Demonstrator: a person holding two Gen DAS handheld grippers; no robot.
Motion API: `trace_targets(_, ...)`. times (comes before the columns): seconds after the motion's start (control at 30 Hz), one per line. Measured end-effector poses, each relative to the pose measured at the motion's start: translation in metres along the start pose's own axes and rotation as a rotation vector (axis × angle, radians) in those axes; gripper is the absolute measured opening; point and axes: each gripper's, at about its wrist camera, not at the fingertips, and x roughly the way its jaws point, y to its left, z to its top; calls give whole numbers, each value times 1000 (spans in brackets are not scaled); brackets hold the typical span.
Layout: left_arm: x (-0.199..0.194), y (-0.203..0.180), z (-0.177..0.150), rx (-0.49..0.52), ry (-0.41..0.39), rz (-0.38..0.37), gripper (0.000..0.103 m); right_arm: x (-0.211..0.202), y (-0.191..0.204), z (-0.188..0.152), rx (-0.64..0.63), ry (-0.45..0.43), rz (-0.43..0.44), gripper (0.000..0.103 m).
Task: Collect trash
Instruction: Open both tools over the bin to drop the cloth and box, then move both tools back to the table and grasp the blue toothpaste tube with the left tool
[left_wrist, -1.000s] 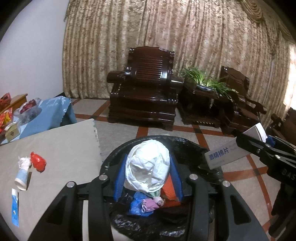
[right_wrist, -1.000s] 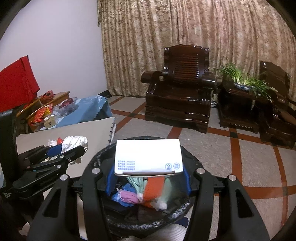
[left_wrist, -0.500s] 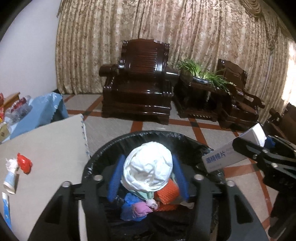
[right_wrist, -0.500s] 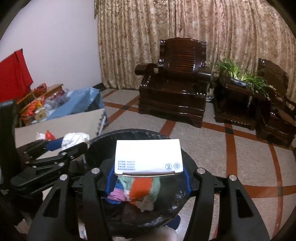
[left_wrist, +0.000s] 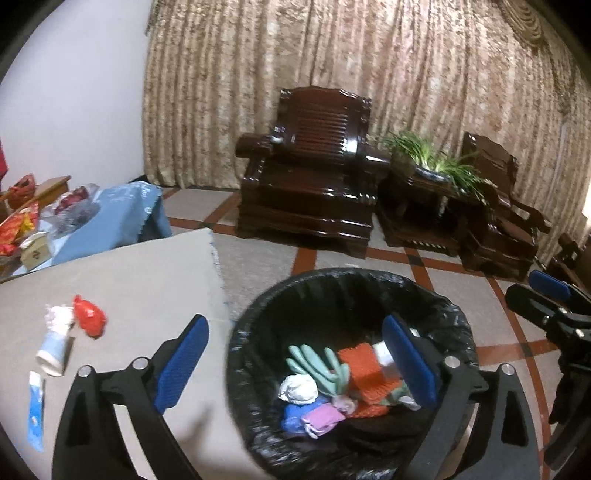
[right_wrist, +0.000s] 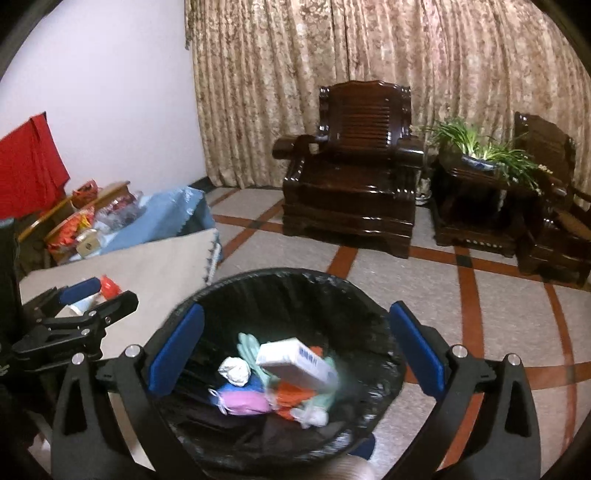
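A bin with a black liner (left_wrist: 343, 275) (right_wrist: 280, 275) stands below both grippers. My left gripper (left_wrist: 295, 354) hangs over its left side, jaws opening, nothing between them. A crumpled white wad (left_wrist: 298, 387) lies inside with a green glove (left_wrist: 321, 365) and an orange cloth (left_wrist: 364, 373). My right gripper (right_wrist: 297, 347) is over the bin too, jaws opening and empty. A blurred white box (right_wrist: 295, 363) rests tilted on the trash beneath it. On the beige table (left_wrist: 129, 280) lie a red wrapper (left_wrist: 88, 319), a white tube (left_wrist: 53, 350) and a blue sachet (left_wrist: 36, 413).
A dark wooden armchair (left_wrist: 314, 173) and a side table with a potted plant (left_wrist: 432, 162) stand before the curtain. A blue-covered table (left_wrist: 110, 218) with snack packs is at the far left. Tiled floor lies right of the bin.
Both grippers opened wide. The white wad left my left gripper and the white box left my right one; both now lie in the bin. The left gripper shifted toward the table.
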Motion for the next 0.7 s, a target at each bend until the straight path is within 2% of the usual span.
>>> trace_targets(0.47,-68,78,0,-66,-80,158,96,5,87,15,-75,-27,142,98)
trace_targets(0.7,-84,120,-7,-111,-94,224,96,18,138,17,-123,-10,205,98)
